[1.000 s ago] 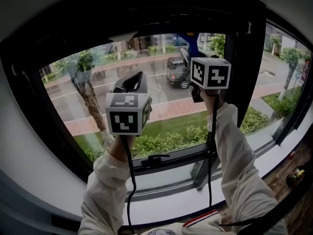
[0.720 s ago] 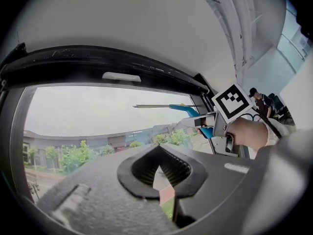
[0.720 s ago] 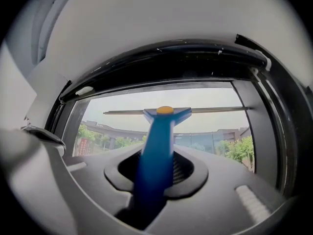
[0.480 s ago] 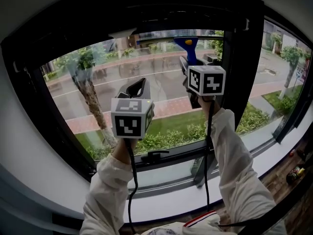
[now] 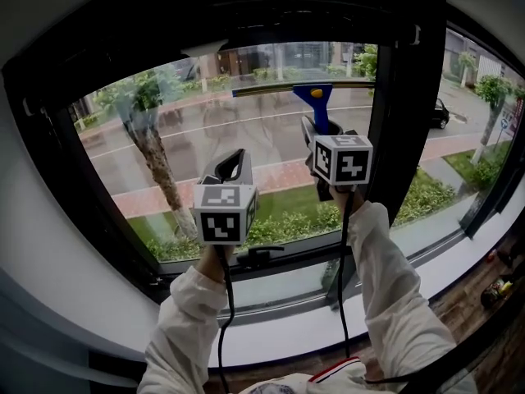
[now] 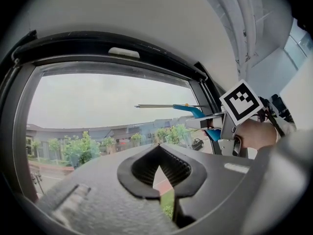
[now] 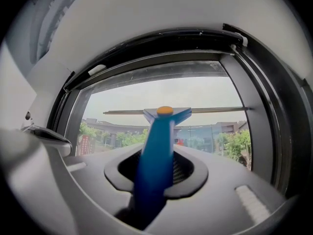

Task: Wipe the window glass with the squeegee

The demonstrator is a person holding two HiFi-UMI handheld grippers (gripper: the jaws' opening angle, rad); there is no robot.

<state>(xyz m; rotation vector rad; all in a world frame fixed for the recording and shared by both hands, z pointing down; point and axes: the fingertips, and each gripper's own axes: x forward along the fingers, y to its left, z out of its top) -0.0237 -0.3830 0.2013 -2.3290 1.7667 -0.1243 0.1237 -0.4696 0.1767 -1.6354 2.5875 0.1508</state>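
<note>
Both the left sleeve [image 5: 187, 322] and the right sleeve [image 5: 385, 290] are off-white, loose and creased. The left gripper [image 5: 232, 156] and right gripper [image 5: 313, 134] are dark grey plastic, each carrying a white cube with black square markers and a thin black cable [image 5: 223, 318]. The fingers [image 6: 142, 170] have black ribbed pads.
</note>
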